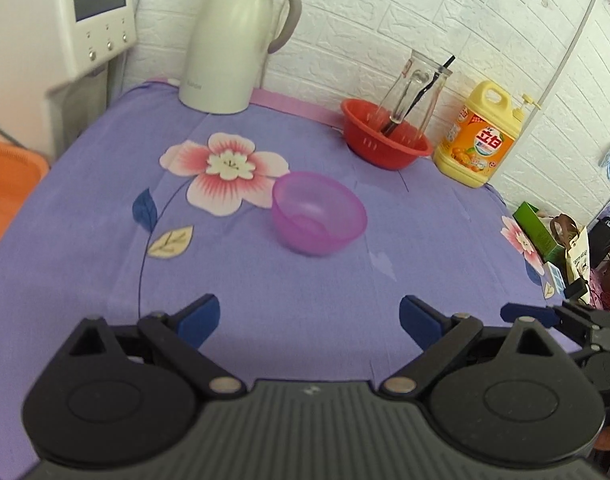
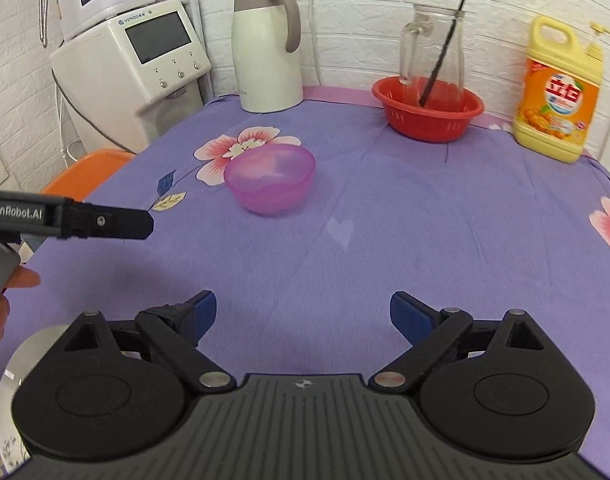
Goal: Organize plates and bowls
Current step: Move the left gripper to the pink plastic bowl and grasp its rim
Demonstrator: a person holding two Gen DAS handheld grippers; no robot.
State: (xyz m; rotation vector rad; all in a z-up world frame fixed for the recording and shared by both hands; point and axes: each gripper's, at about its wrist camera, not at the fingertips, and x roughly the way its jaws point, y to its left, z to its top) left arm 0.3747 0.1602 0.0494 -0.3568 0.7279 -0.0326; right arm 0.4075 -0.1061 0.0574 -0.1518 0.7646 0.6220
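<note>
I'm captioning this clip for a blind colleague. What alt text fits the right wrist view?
A translucent purple bowl sits upright on a purple floral tablecloth, ahead of the open, empty right gripper. The left gripper reaches in from the left edge. Along the back wall stand a white jug, a red basket holding a glass pitcher, and a yellow detergent bottle.

"GenRobot.AI" stands in pale letters on the black side of the left tongs point(image 2: 105, 222), which reach in from the left of the right tongs point(image 2: 303, 314). Far ahead and to the right, the yellow detergent jug point(image 2: 557, 92) carries an orange label with large white Chinese characters, "立白". The white dispenser point(image 2: 145, 64) ahead on the left bears a small brand line above its screen, too small to read surely.
</note>
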